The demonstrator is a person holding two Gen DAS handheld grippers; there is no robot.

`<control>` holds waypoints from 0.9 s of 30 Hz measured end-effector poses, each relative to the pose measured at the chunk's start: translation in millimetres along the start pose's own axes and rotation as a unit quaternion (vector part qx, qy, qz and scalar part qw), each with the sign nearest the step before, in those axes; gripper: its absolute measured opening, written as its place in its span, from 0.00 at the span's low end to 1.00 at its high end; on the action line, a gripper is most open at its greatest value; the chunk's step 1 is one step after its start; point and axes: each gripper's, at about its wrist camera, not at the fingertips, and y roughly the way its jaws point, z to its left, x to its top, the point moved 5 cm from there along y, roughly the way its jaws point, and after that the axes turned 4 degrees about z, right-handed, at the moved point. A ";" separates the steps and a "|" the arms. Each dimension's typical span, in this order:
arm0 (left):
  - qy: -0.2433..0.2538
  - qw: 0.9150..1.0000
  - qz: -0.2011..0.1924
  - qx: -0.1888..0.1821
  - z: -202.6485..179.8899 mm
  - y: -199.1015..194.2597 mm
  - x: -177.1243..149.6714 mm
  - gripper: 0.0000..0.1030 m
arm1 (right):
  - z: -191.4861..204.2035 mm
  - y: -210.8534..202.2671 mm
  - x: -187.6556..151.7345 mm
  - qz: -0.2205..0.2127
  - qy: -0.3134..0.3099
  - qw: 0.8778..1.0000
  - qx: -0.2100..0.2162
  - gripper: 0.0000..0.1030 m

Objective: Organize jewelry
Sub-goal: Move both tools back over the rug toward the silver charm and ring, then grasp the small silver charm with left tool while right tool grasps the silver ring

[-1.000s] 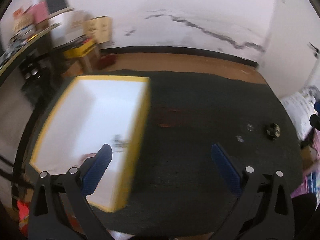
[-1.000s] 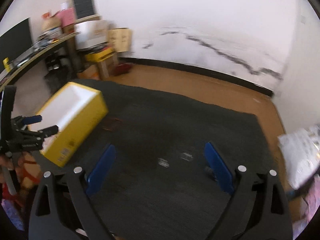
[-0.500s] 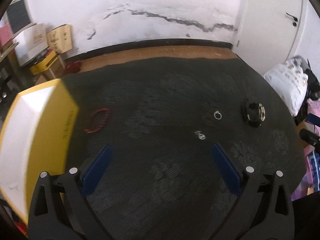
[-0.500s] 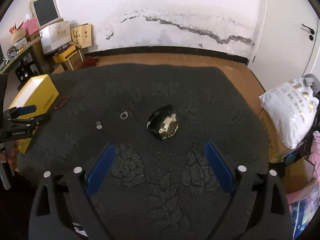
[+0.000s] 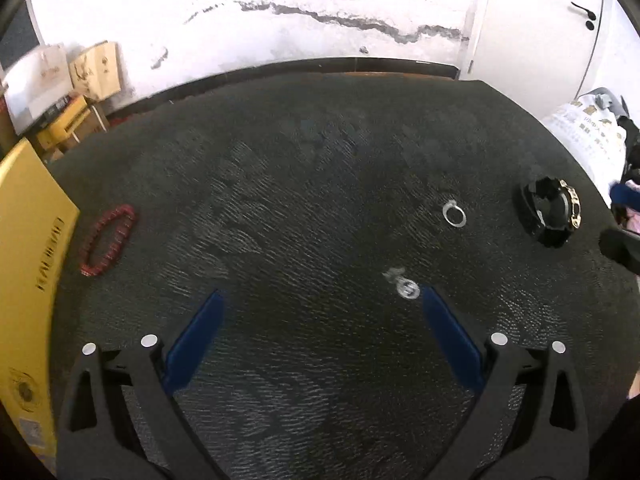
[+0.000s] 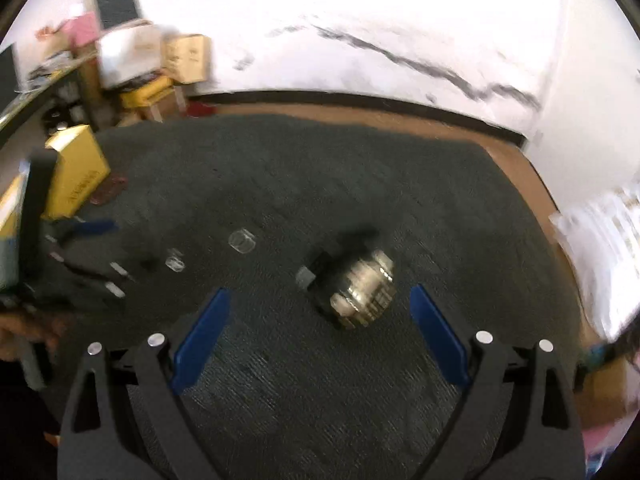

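Observation:
On the dark patterned cloth (image 5: 320, 184) lie a red bead bracelet (image 5: 107, 240) at the left, a silver ring (image 5: 454, 214), a small silver piece (image 5: 405, 287) and a black and gold watch (image 5: 549, 213) at the right. The yellow box (image 5: 28, 264) stands at the left edge. My left gripper (image 5: 320, 300) is open and empty, its right fingertip just beside the small silver piece. My right gripper (image 6: 320, 300) is open and empty, with the watch (image 6: 354, 288) lying between its fingers, blurred. The ring (image 6: 242, 242) and small piece (image 6: 175, 262) lie to its left.
The yellow box (image 6: 76, 172) and the left gripper (image 6: 80, 256) show at the left of the right wrist view. Cardboard boxes (image 5: 96, 68) and a shelf stand by the wall. A white bag (image 5: 588, 136) lies past the cloth's right edge.
Both grippers swung right, away from the yellow box, and came lower and nearer. The left now stands by the small silver piece, the right around the watch. Both stayed open.

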 end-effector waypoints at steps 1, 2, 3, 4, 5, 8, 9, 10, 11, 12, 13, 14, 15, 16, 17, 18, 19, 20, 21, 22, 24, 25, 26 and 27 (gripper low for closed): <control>0.004 1.000 0.000 0.000 -3.7 2.2 -1.1 0.93 | 8.8 6.7 5.8 0.005 -0.020 1.000 0.009 0.86; 0.014 1.000 0.000 0.003 -8.3 4.4 -1.9 0.93 | 14.3 12.0 9.7 0.006 -0.033 0.999 0.012 0.84; 0.027 1.000 -0.004 0.004 -14.8 7.1 -3.2 0.93 | 21.6 21.8 14.8 0.012 -0.051 0.999 0.014 0.82; 0.035 0.999 -0.006 0.004 -19.8 9.6 -3.8 0.93 | 25.8 29.6 17.1 0.023 -0.060 0.998 0.020 0.75; 0.040 0.999 -0.005 0.002 -22.6 11.9 -4.7 0.93 | 29.4 42.1 20.3 0.040 -0.066 0.997 0.030 0.66; 0.034 0.999 -0.012 -0.004 -25.6 13.9 -3.3 0.93 | 35.7 72.0 26.3 0.074 -0.087 0.993 0.026 0.59; 0.033 0.999 -0.012 -0.005 -25.2 14.6 -3.9 0.93 | 38.2 79.7 26.9 0.083 -0.094 0.992 0.028 0.58; 0.035 0.999 -0.012 -0.004 -25.7 14.8 -4.1 0.93 | 38.7 85.1 28.0 0.090 -0.095 0.991 0.032 0.57; 0.036 0.999 -0.012 -0.003 -26.5 15.6 -3.9 0.92 | 40.0 94.5 26.9 0.101 -0.097 0.990 0.034 0.54; 0.035 0.999 -0.012 -0.003 -26.4 16.0 -3.9 0.91 | 40.8 96.1 29.0 0.094 -0.093 0.990 0.039 0.54; 0.035 0.999 -0.013 -0.004 -26.8 16.5 -3.2 0.90 | 41.2 98.5 30.8 0.096 -0.092 0.990 0.039 0.54; 0.033 0.999 -0.015 -0.004 -26.5 16.1 -3.1 0.88 | 42.5 100.6 32.8 0.099 -0.095 0.990 0.043 0.54; 0.032 0.999 -0.016 -0.003 -26.7 16.4 -2.7 0.83 | 42.7 102.1 33.5 0.101 -0.096 0.989 0.046 0.54; 0.032 0.999 -0.020 -0.001 -27.2 15.5 -2.4 0.80 | 41.9 103.7 34.7 0.103 -0.094 0.989 0.053 0.54; 0.035 0.999 -0.022 -0.001 -28.8 14.5 -1.5 0.73 | 40.8 104.7 34.8 0.102 -0.093 0.989 0.059 0.54; 0.040 0.999 -0.026 -0.001 -31.6 13.8 -1.1 0.66 | 41.0 106.1 35.2 0.100 -0.098 0.988 0.062 0.54; 0.044 0.999 -0.028 -0.003 -34.4 12.7 -0.9 0.62 | 41.6 107.2 35.4 0.098 -0.101 0.988 0.063 0.54; 0.050 0.998 -0.030 -0.003 -37.5 11.9 -1.2 0.56 | 42.0 107.6 35.2 0.097 -0.102 0.988 0.063 0.53; 0.054 0.998 -0.032 -0.003 -40.5 11.4 -1.2 0.51 | 42.6 107.5 35.4 0.097 -0.103 0.988 0.064 0.53; 0.057 0.998 -0.033 -0.001 -42.4 11.3 -1.3 0.50 | 43.4 107.2 35.1 0.095 -0.105 0.988 0.064 0.52; 0.062 0.997 -0.034 -0.003 -46.1 11.0 -1.4 0.41 | 42.9 104.7 33.6 0.091 -0.109 0.987 0.070 0.48; 0.064 0.997 -0.035 -0.003 -47.6 10.5 -1.1 0.39 | 44.1 103.6 33.4 0.090 -0.112 0.987 0.073 0.44; 0.064 0.997 -0.035 0.000 -48.5 10.4 -1.1 0.38 | 45.5 102.4 32.8 0.089 -0.115 0.987 0.074 0.41; 0.062 0.997 -0.035 0.001 -48.5 10.4 -1.1 0.37 | 46.4 101.5 32.4 0.089 -0.117 0.986 0.077 0.39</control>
